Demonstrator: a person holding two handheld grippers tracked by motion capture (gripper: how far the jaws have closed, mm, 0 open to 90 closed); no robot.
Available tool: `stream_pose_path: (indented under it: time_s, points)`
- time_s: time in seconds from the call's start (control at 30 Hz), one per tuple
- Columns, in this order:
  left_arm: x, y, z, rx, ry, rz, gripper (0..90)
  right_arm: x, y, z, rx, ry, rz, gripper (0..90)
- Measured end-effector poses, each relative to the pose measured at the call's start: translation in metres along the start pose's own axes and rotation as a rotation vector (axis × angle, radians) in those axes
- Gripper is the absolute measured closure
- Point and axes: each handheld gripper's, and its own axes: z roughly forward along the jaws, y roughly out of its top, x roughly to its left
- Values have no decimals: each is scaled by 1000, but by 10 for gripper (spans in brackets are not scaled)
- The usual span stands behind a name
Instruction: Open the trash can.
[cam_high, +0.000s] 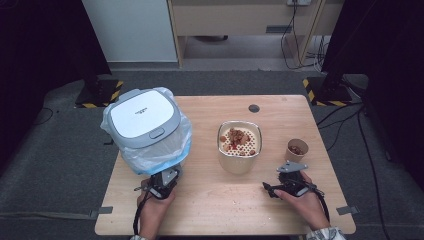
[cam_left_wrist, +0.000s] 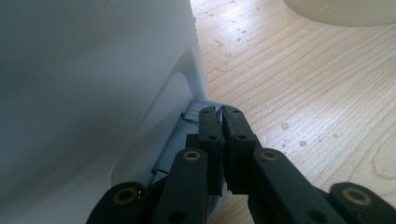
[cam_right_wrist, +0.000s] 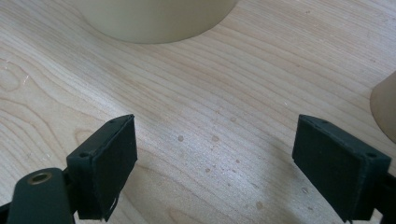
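On the light wooden table (cam_high: 225, 200), seen from the high view, a white and grey lidded bin lined with a pale blue plastic bag (cam_high: 145, 127) stood at the left, a cream cylindrical container with a perforated insert holding reddish-brown bits (cam_high: 239, 146) stood near the middle, and a small brown paper cup with brown pieces inside (cam_high: 296, 149) stood to its right. The left gripper (cam_high: 167, 179) sat against the bin's near base, held in the person's left hand (cam_high: 152, 202). The right gripper (cam_high: 286, 181) lay low over the table in the right hand (cam_high: 305, 200), just in front of the paper cup and beside the cream container, touching neither.

From the left gripper view, the left gripper (cam_left_wrist: 221, 114) had its jaws pressed together with barely a slit between them, their tips at a dark ribbed pedal (cam_left_wrist: 196, 111) at the foot of the bin's white wall (cam_left_wrist: 93, 84). Whether anything was pinched between them I could not tell. Small droplets dotted the wood beside it.

From the right gripper view, the right gripper (cam_right_wrist: 215, 144) had its jaws spread wide with nothing between them but bare wood. The cream container's base (cam_right_wrist: 154, 18) stood ahead, and the paper cup's edge (cam_right_wrist: 385, 107) showed at the right.
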Motion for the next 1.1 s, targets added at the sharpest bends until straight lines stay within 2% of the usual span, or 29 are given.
stream_pose_path:
  time_s: [0.03,0.07,0.13,0.23,0.33,0.37,0.77,0.93,1.1]
  points:
    - [0,0,0,2,-1,12,875,0,0,0,-1,-1,0,142]
    - [2,0,0,2,-11,8,875,0,0,0,0,-3,-1,141]
    - [2,-2,0,2,-12,-41,874,0,0,0,0,-7,2,139]
    - [1,-1,1,14,-6,-8,874,-1,0,-1,-4,-11,10,138]
    - [2,-3,2,8,-9,-23,878,-1,0,-2,-5,-15,5,137]
    - [4,-3,2,4,-11,-45,877,-1,0,-2,-5,-16,3,135]
    - [3,-4,5,13,-2,-49,881,-2,0,-5,-21,-28,12,128]
    - [4,-5,8,23,-11,-63,883,-3,-1,-13,-50,-34,11,120]
    - [5,-7,11,37,-23,-77,884,-7,-6,-24,-70,-51,38,103]
